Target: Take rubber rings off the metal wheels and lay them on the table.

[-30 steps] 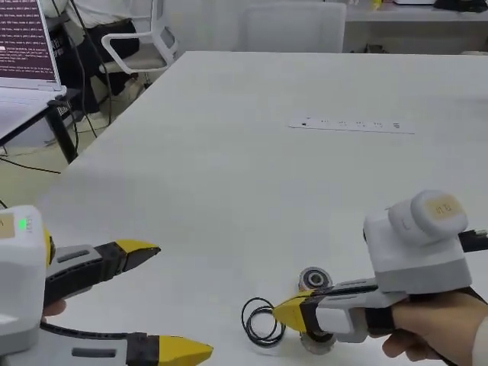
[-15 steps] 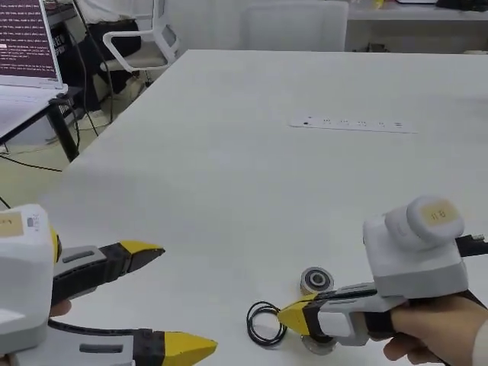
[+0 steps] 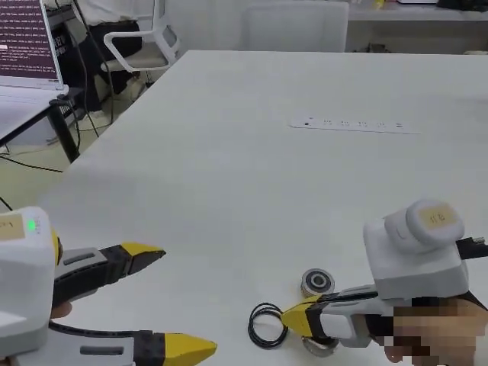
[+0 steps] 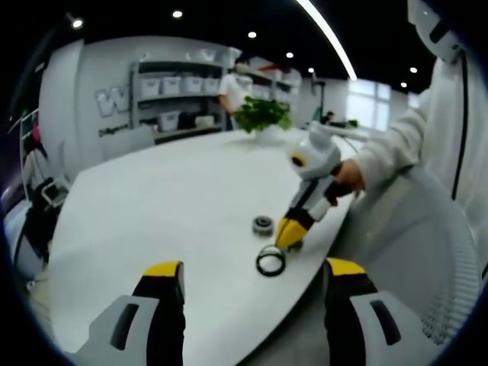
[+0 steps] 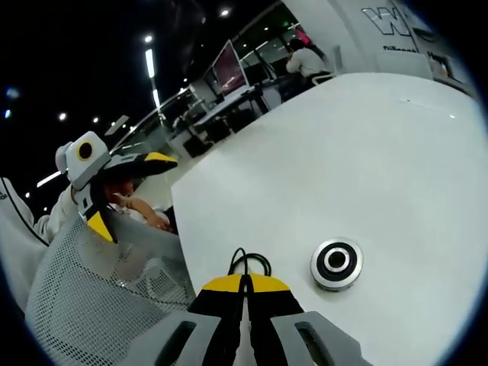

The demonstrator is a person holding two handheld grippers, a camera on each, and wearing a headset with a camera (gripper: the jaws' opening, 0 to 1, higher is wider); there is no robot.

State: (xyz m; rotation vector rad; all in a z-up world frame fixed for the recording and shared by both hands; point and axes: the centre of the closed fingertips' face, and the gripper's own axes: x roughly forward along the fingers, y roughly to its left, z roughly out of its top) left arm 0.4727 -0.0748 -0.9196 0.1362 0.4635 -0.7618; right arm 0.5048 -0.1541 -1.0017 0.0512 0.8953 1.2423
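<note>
Black rubber rings lie looped on the white table near its front edge. My right gripper is shut, and its yellow tips touch the rings' right edge; I cannot tell whether they pinch one. A metal wheel lies flat just behind it, and a second wheel is partly hidden under the gripper. In the right gripper view the rings emerge just past the shut tips, with the wheel to the right. My left gripper stands open at the lower left, apart from the rings.
A white power strip lies further back on the table. Beyond the left table edge are a monitor on a side desk and an office chair. The table's front edge runs close below the rings.
My right gripper has drawn back slightly to the right, its tips now at the rings' edge instead of over them. The left gripper has stayed open and barely moved.
</note>
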